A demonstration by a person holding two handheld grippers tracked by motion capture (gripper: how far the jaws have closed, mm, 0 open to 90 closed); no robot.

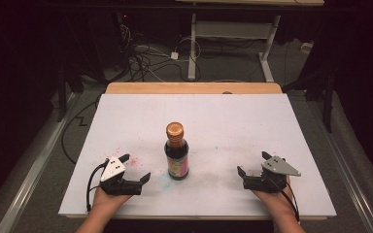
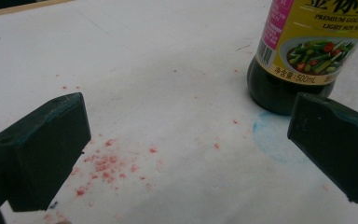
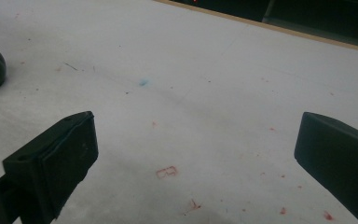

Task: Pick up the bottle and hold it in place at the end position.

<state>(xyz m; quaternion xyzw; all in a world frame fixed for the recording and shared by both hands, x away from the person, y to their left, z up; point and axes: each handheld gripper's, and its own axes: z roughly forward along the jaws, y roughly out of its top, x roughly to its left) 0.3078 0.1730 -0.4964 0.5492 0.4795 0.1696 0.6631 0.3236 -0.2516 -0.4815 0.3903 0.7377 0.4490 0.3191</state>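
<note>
**Soy sauce bottle upright at centre, both grippers clear of it**

In the high view, the soy sauce bottle (image 1: 177,151) stands upright at the centre of the white table (image 1: 223,121), between my two grippers and touching neither. My left gripper (image 1: 137,168) rests at lower left, jaws spread wide, nothing between them. My right gripper (image 1: 253,163) rests at lower right, likewise wide open and empty. In the left gripper view the bottle occupies the upper right, just beyond my right-hand jaw. Red specks (image 2: 103,164) mark the surface between those jaws.
</note>
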